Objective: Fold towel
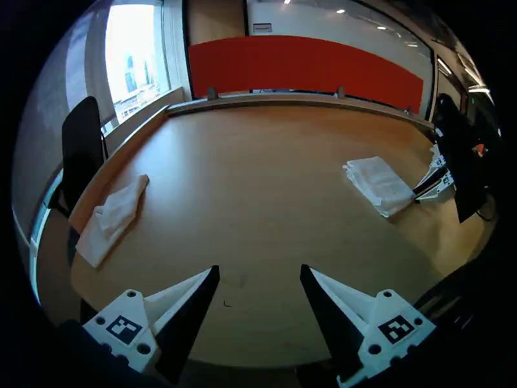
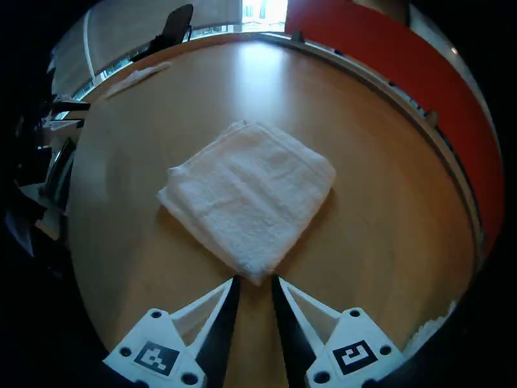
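In the left gripper view the left gripper is hovering open over the table, a rumpled towel lying leftward, while in the right gripper view the right gripper is bracketing a corner of the folded towel, grip unclear, so fetching the rumpled one probably follows.

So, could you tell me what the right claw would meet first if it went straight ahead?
The folded towel: its near corner lies right before the right claw, apparently almost touching.
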### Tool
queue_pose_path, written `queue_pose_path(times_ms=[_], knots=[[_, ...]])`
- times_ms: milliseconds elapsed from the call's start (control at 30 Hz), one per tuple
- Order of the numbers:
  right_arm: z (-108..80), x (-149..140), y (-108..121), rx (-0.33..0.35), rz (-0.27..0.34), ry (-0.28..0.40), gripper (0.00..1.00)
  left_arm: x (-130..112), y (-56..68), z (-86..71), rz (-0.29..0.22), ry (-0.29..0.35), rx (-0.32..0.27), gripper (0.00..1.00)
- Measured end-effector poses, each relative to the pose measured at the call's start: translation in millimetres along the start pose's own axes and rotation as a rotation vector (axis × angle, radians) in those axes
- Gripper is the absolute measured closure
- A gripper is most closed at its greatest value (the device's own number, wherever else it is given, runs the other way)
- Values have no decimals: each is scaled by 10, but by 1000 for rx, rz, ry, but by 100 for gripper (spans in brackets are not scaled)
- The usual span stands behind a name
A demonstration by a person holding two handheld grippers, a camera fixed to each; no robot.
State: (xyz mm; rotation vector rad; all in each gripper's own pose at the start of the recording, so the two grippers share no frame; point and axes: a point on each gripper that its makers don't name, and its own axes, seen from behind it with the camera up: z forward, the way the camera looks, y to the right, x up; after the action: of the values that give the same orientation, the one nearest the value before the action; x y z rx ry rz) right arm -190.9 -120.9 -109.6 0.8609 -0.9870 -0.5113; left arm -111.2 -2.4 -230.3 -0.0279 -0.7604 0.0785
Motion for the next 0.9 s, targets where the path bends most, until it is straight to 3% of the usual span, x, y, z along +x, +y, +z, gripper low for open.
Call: queue_pose_path(times_ms=[567, 900], knots=[[36, 20, 9, 2, 15, 7, 97, 8, -4, 18, 7, -5, -3, 7], [-70, 190, 33, -16, 26, 59, 98, 60, -6, 41, 9, 3, -6, 7]])
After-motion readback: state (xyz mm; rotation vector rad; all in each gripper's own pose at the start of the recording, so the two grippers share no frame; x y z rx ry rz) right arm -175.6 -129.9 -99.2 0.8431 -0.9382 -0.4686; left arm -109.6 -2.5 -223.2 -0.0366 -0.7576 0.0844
